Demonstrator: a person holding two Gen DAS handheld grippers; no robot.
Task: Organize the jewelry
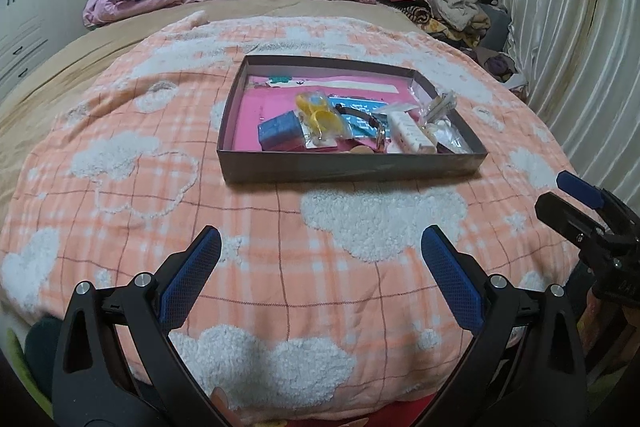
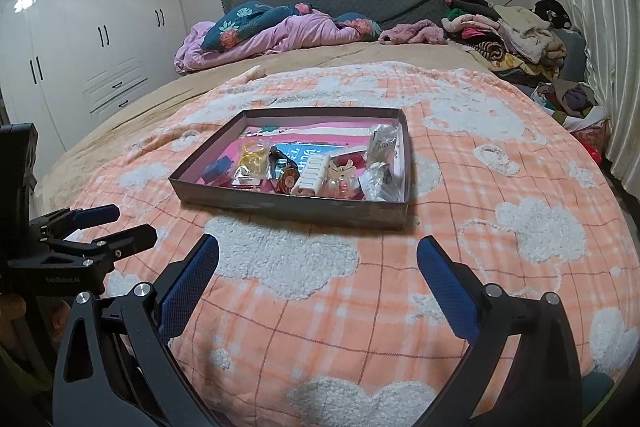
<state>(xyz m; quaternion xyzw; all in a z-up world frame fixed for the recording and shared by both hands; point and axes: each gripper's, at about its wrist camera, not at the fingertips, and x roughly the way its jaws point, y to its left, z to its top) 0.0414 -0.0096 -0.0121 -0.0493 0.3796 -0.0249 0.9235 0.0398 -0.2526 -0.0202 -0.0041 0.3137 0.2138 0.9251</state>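
Both grippers hang low over the fuzzy orange blanket (image 1: 280, 267): the left gripper (image 1: 320, 255) and the right gripper (image 2: 318, 259) each have blue bumpy fingers spread wide, holding nothing. Farther back sits a flat grey cardboard tray (image 1: 352, 167). All the jewelry lies inside it in a loose pile. That could be a sorted finish or a mix waiting for sorting. Yellow plastic bangles (image 1: 320, 115), a little blue box (image 1: 280, 131) and a white ridged clip (image 1: 412, 133) lie close together.

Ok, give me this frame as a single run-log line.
left gripper: open, empty, above blanket | right gripper: open, empty, above blanket | tray: on blanket, jewelry items clustered inside | stage: ambiguous
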